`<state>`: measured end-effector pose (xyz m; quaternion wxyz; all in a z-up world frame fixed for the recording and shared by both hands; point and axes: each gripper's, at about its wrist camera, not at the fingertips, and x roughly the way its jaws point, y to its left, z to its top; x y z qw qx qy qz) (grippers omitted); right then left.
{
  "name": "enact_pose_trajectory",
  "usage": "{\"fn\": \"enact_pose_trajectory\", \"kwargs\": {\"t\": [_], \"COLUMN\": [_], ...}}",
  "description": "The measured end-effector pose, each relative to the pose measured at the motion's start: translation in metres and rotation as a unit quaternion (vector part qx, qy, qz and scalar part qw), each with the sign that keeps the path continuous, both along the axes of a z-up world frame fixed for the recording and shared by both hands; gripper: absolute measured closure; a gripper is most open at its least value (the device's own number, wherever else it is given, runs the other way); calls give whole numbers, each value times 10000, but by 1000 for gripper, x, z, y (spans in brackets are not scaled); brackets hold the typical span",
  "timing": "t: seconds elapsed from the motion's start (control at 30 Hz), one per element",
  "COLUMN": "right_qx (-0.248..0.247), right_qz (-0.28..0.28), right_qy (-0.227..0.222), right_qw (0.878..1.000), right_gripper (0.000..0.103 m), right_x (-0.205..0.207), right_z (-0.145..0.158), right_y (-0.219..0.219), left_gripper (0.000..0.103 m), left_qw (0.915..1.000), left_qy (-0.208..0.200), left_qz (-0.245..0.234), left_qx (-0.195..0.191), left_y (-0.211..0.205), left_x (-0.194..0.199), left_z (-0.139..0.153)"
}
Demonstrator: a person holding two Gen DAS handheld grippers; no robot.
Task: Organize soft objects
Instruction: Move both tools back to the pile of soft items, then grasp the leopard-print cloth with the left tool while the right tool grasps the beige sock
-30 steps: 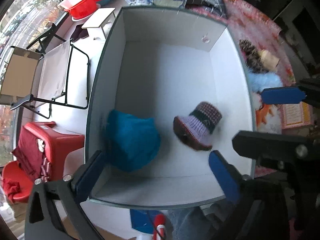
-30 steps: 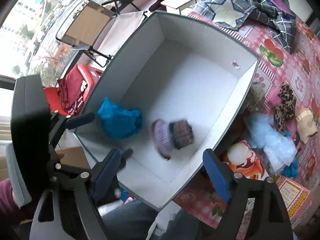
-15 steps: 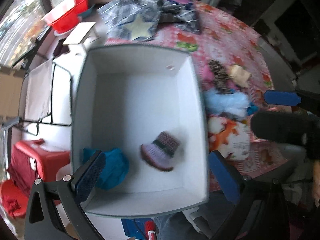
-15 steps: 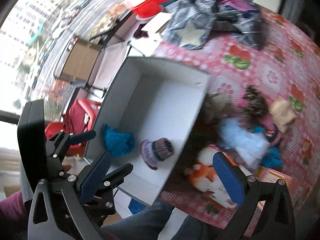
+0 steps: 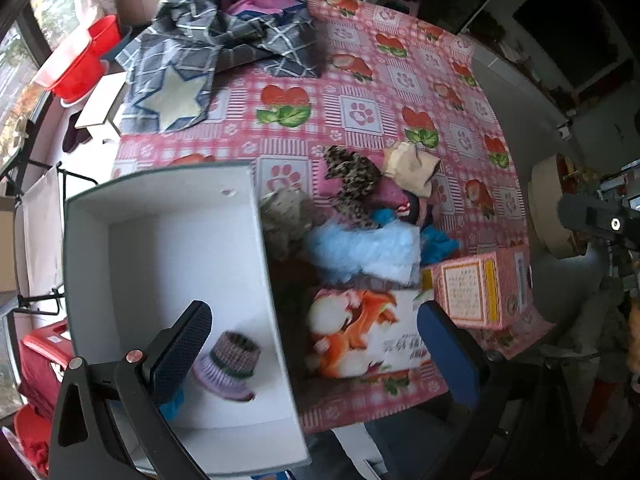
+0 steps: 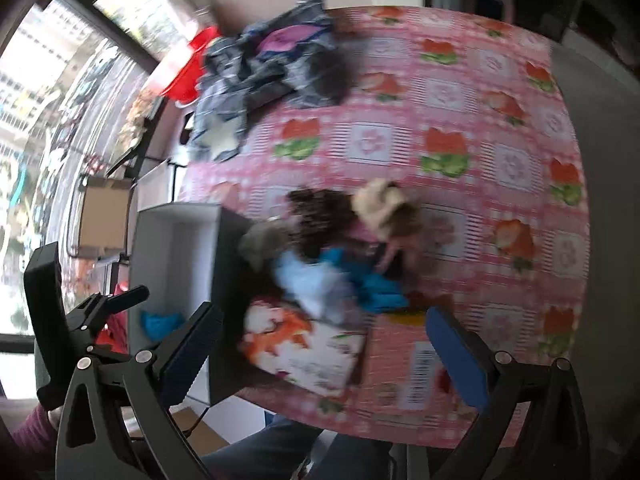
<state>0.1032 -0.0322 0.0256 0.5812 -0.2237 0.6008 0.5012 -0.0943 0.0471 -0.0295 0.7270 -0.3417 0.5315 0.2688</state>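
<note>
Status: both tools empty.
- Left gripper (image 5: pixel 312 344): spread wide, nothing held, poised over the right wall of the white box (image 5: pixel 268 264).
- Right gripper (image 6: pixel 320 344): spread wide, nothing held, poised over the near edge of the table. View blurred; fine detail unreadable.

Location of task items:
- Knitted purple hat (image 5: pixel 230 362): on the box floor, near right corner.
- Teal cloth (image 6: pixel 160 322): in the box, near left, mostly hidden behind the left finger in the left wrist view.
- Soft pile (image 5: pixel 360 220): on the pink tablecloth (image 5: pixel 360 92), touching the right wall of the box. Includes a light blue fluffy piece (image 5: pixel 364 250), a leopard-print piece (image 5: pixel 352 184), a cream piece (image 5: pixel 410 166) and a grey piece (image 5: pixel 286 216).

Probable faults:
- Snagging of two pieces at once: pile items overlap and touch.
- Finger strike on the fox-print carton (image 5: pixel 360 336) or the pink carton (image 5: pixel 476 288), both just beside the near side of the pile.
- Box shove or tip if a finger catches the right wall during transfer.
- Poor aim while blur persists.

Clearances:
- Open tablecloth far of the pile, up to the plaid garment (image 5: pixel 224 44).
- Ample free floor in the far half of the box.
- Table edge near; cartons close to it.
</note>
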Motion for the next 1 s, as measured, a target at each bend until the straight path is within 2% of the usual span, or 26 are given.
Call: {"fn": "enact_pose_trajectory", "kwargs": {"t": [0.13, 0.33, 0.6, 0.87, 0.93, 1.0], "right_qx": [-185, -477, -925, -1294, -1486, -1560], "right_qz": [-160, -8, 628, 882, 1040, 992], "right_qy": [100, 82, 261, 608, 517, 429], "right_qw": [9997, 9988, 9934, 9858, 9821, 9818], "right_gripper": [0, 0, 0, 0, 0, 0], "right_x": [32, 64, 65, 65, 61, 67], "right_z": [-13, -44, -107, -171, -186, -195], "right_y": [-3, 15, 68, 118, 123, 125], "left_gripper": [0, 0, 0, 0, 0, 0], "left_qw": [9997, 9967, 9866, 9761, 9723, 9734], "left_qy": [245, 745, 1546, 2117, 2275, 2247], "left_qz": [-89, -308, -523, -473, -524, -452], "left_qx": [3, 42, 57, -155, -95, -64], "left_y": [9, 27, 53, 74, 77, 86], "left_x": [32, 80, 139, 164, 169, 178], "left_z": [-12, -40, -93, -139, -147, -151]}}
